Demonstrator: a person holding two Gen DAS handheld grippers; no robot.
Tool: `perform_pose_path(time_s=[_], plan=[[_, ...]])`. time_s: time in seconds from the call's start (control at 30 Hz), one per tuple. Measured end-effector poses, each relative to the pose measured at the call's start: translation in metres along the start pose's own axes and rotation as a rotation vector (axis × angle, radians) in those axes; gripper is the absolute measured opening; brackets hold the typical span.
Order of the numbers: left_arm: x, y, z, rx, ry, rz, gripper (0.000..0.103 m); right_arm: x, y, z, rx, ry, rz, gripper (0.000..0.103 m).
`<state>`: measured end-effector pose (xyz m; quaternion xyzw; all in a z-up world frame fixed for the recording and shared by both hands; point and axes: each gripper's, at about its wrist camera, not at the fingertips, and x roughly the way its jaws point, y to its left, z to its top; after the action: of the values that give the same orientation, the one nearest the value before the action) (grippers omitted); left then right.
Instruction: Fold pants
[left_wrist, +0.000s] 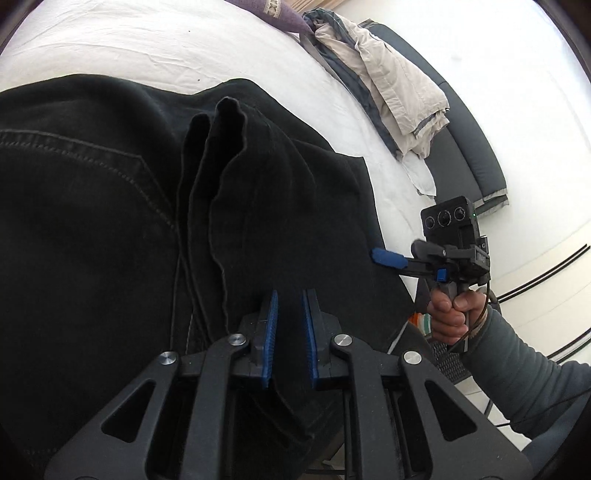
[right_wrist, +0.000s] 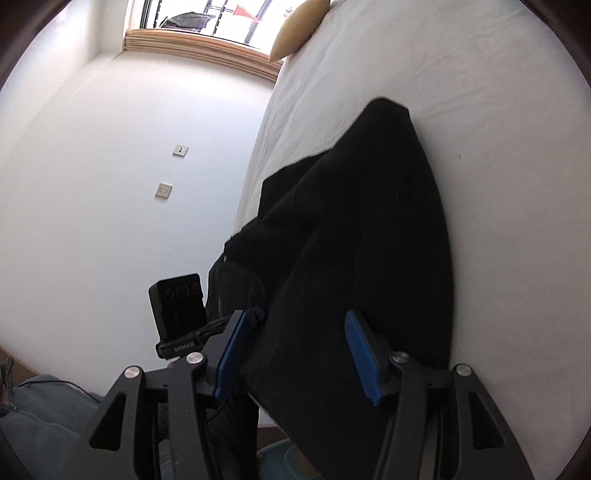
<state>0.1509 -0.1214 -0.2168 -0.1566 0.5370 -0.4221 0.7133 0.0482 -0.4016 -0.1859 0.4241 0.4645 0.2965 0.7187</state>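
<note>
Left hand-held gripper (left_wrist: 290, 332) had its blue pads (left_wrist: 270, 332) pressed nearly together, pinching a fold of the black pants (left_wrist: 110, 221) that ran up between them. Just ahead of its tips the bunched cloth stood in upright ridges, w/ a stitched pocket seam (left_wrist: 85, 158) off to its left. The pants lay spread on the bed (left_wrist: 147, 44), over the white sheet and near the mattress edge.

Right hand-held gripper (right_wrist: 295, 347) was spread about half-way, black cloth lying between its pads, though contact w/ them couldn't be told. Seen from the left wrist cam, it sat to the right of the left one, one blue fingertip (left_wrist: 388, 257) at the pants' edge, gripped by a hand (left_wrist: 448, 314) in a grey-green sleeve (left_wrist: 524, 369).

Farther out past the left gripper: crumpled beige & grey bedding (left_wrist: 399, 92) at the bed's far side, a purple pillow (left_wrist: 273, 14) beyond. Past the right gripper: white wall w/ two sockets (right_wrist: 171, 170), a tan pillow (right_wrist: 299, 29) and a window (right_wrist: 221, 18) farthest.
</note>
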Motion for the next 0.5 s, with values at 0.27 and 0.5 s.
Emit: perform_pose_path(time_s=[0.27,0.5], plan=[[-0.002,-0.008,-0.024,0.032,0.004,-0.009,0.013,-0.004,0.034,-0.028,-0.08,0.094,0.09,0.061],[-0.003,-0.018,-0.033,0.034,-0.011,0.006,0.013,0.054,0.034,0.037,-0.064,0.091,0.081,0.078]])
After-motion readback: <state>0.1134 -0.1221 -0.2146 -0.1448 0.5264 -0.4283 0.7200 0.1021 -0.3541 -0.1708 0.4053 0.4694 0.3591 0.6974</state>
